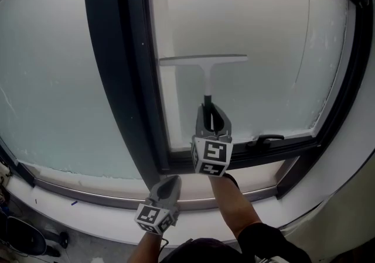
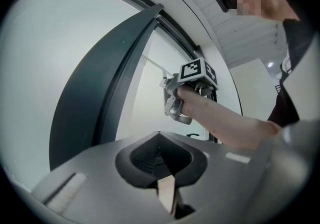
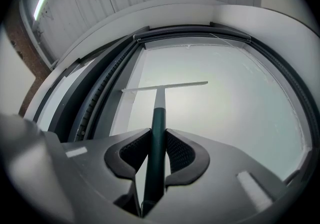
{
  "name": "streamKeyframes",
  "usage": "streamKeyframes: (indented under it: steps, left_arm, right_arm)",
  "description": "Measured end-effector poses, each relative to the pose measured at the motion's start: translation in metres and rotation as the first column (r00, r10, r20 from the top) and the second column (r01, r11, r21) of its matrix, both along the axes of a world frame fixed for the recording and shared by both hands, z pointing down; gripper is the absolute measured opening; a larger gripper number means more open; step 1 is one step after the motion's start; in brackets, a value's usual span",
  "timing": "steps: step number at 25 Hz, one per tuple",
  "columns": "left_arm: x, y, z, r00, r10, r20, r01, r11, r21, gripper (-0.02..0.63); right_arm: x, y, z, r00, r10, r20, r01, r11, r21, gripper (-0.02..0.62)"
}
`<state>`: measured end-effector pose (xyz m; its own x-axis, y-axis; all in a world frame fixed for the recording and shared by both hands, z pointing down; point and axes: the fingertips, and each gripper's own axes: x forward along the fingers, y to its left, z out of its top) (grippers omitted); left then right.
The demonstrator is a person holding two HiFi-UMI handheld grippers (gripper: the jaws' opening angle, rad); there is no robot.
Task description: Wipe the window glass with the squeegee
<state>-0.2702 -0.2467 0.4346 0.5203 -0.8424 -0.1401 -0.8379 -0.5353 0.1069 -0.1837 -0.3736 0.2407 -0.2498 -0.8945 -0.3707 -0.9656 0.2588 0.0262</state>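
Note:
A white squeegee [image 1: 206,65] with a dark green handle lies against the frosted window glass [image 1: 258,33], its blade level at mid-height of the pane. My right gripper [image 1: 212,120] is shut on the squeegee handle [image 3: 158,133]; the blade [image 3: 165,87] spans the left part of the glass [image 3: 230,103] in the right gripper view. My left gripper [image 1: 169,185] hangs low by the sill, shut with nothing in it. In the left gripper view its closed jaws point up at the right gripper [image 2: 187,96] and the forearm holding it.
A thick dark window frame post [image 1: 126,74] runs left of the squeegee. A black window handle [image 1: 266,138] sits on the lower frame, right of my right gripper. A second frosted pane [image 1: 53,80] lies to the left, a pale sill [image 1: 99,194] below.

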Motion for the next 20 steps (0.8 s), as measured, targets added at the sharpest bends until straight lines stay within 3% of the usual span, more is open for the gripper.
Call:
streamKeyframes:
  steps: [5, 20]
  left_arm:
    - [0.002, 0.002, 0.001, 0.999, -0.006, -0.033, 0.006, 1.000, -0.002, 0.000]
    - [-0.003, 0.006, 0.012, 0.999, -0.041, 0.008, 0.041, 0.999, -0.022, 0.000]
  right_arm:
    - [0.004, 0.002, 0.014, 1.000, -0.001, -0.002, 0.001, 1.000, -0.020, 0.097]
    - [0.004, 0.011, 0.059, 1.000, -0.011, -0.028, 0.009, 0.997, -0.082, 0.097]
